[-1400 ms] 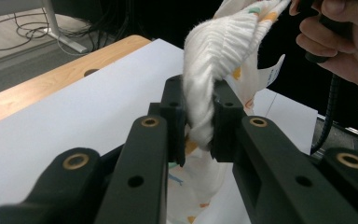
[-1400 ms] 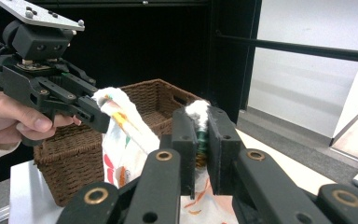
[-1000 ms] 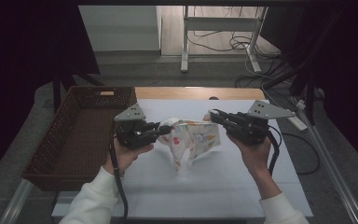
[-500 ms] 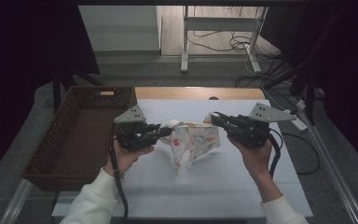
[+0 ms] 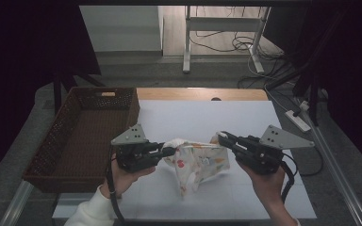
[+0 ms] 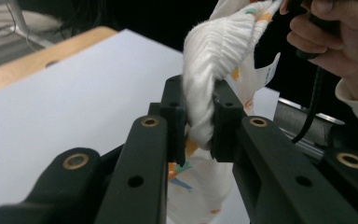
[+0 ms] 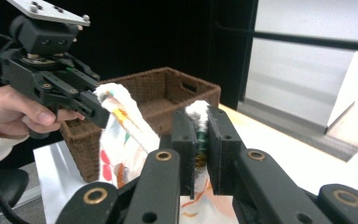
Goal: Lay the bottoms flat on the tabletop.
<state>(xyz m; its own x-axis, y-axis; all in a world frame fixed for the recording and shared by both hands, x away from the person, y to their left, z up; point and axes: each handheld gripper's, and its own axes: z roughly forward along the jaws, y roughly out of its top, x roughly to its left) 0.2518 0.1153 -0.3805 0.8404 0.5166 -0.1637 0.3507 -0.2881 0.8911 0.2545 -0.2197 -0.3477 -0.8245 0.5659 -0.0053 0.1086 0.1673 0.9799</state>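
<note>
From the high view I see my left gripper (image 5: 168,151) and my right gripper (image 5: 222,136) each pinching one top corner of a small printed cloth (image 5: 195,162). The cloth hangs between them, above the white table (image 5: 245,117), nearer the front edge than the back edge. Its top edge runs from side to side, from one gripper to the other, and the rest droops down toward the table; I think the low tip may touch the table, but I cannot be sure from up here. The brown basket (image 5: 61,127) sits at the table's left edge, just beside my left gripper and well apart from my right one. So if the cloth is meant to go in the basket, it must travel left, and my left hand (image 5: 125,172) is the nearer one to lead. In the left gripper view, my left gripper (image 6: 199,119) is closed tight on a thick white fold of the cloth (image 6: 214,51), which rises up from the jaws and away toward the other hand (image 6: 328,44). In the right gripper view, my right gripper (image 7: 201,140) is closed on a thin bunch of the cloth (image 7: 121,135), with a white tuft poking out over the jaws. Farther off there, my left gripper (image 7: 100,109) holds the other corner, and the basket (image 7: 168,95) lies behind it. The cloth sags a little between the two grips, so it is not pulled flat.
</note>
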